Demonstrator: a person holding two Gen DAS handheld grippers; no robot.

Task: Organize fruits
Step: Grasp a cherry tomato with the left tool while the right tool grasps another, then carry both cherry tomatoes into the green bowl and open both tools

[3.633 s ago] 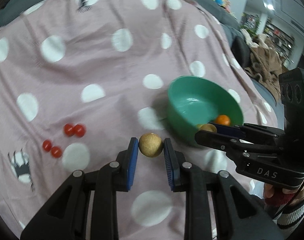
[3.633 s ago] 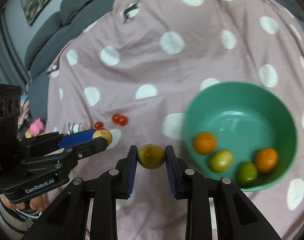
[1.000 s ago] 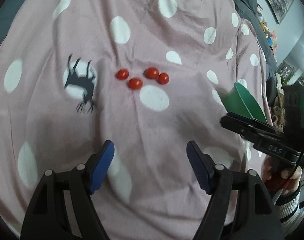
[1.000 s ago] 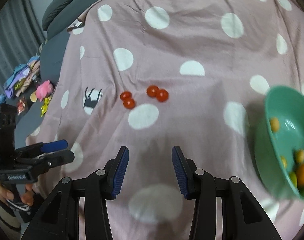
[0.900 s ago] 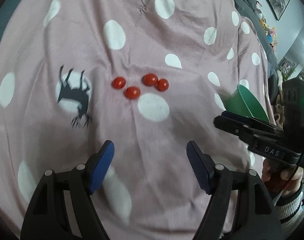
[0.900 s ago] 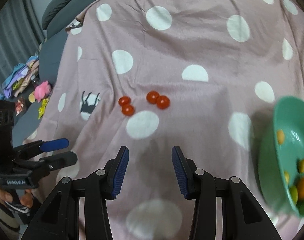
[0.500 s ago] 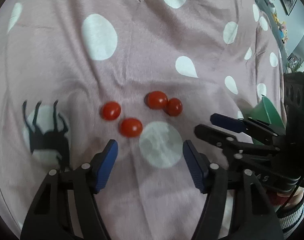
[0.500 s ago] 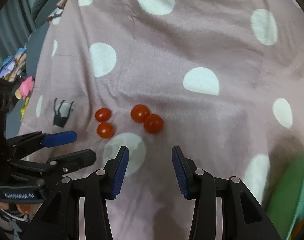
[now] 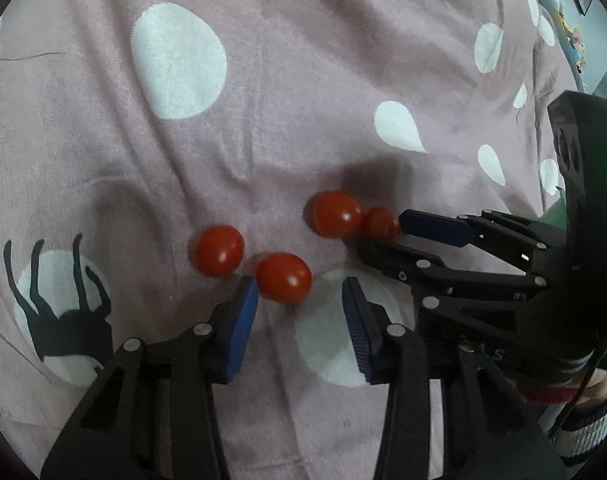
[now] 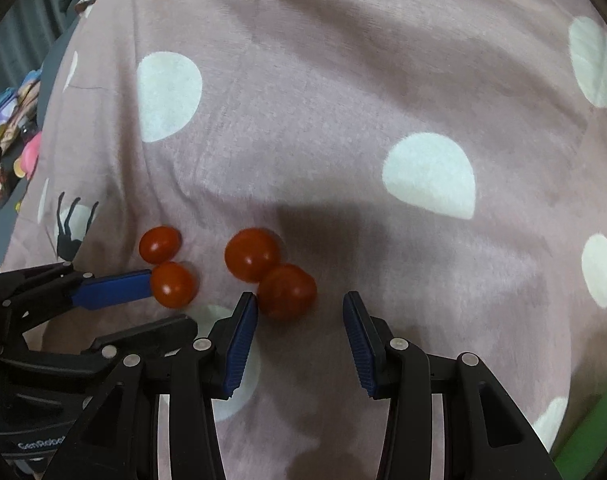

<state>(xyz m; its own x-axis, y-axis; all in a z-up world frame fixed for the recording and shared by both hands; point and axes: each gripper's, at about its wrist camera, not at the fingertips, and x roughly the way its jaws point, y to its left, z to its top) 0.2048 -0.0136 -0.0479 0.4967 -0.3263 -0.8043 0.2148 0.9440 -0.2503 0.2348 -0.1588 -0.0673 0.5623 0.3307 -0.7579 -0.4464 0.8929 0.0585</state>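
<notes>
Lying on the dotted cloth [image 9: 263,100] are four tomatoes in two pairs. Left gripper [image 9: 299,294], jaws apart, has its left pad touching the near tomato [image 9: 284,278] of one pair. Right gripper [image 10: 300,306], also spread, has its left pad against the nearest tomato [image 10: 287,291] of the other pair.

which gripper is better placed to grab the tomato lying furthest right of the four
Right. The right gripper is open with that tomato just ahead, at its left finger. The left gripper is open at a different tomato, so it is lined up for that one instead.
</notes>
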